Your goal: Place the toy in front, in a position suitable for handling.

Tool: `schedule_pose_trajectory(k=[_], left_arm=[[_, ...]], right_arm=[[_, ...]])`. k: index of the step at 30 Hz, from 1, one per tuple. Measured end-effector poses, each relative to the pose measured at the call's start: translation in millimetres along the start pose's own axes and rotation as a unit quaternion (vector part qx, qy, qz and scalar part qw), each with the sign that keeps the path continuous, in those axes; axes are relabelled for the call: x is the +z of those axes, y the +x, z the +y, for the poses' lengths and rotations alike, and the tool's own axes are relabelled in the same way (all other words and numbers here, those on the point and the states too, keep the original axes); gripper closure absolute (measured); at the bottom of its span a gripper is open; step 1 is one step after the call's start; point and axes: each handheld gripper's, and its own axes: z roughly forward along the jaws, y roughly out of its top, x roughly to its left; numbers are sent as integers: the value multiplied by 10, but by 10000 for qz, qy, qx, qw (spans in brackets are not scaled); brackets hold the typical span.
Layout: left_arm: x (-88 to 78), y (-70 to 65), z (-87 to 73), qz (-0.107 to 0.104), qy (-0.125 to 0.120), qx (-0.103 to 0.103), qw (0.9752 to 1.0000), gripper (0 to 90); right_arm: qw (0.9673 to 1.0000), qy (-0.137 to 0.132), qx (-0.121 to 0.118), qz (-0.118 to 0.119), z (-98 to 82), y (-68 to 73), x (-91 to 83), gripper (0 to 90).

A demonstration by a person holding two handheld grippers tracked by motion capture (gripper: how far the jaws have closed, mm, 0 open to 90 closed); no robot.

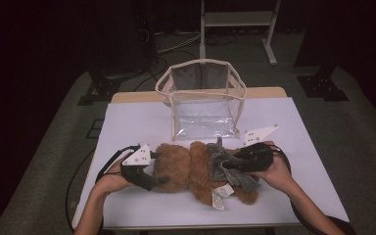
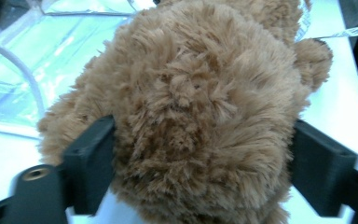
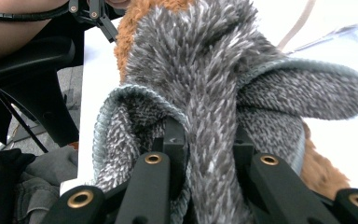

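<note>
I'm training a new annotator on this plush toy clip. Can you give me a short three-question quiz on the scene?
1. True or false: the clear bag stands upright and open on the table's white cover, beyond the brown plush toy.
2. What does the right hand-held gripper clamp?
A. the toy's grey knitted garment
B. the bag's rim
C. a white tag
3. Fill in: the left hand-held gripper has one jaw on each side of the toy's brown ____.

Key:
1. True.
2. A.
3. Fur; the furry part bulges between the jaws, and which body part it is cannot be told.
</note>
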Motion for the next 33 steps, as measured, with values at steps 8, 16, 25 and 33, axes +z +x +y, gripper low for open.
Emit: schedule_pose_trajectory(k=[8,16,25,33], left_arm=[[156,-42,29,-47,-25,-65,10000,331],[352,-86,187,-52,29,135,9999,334],[649,-160,429,-226,-59,290,9993,335],[836,-213,545,-201,-78,390,9990,324]], right_arm=[[9997,-108,-156,-156,227,71,-122,748],[9980,322,-520,-133,507,209,281,746],[9952,617,-351,-671,193,60,-25,748],[9975,211,-221,-643,153,65,-146,746]])
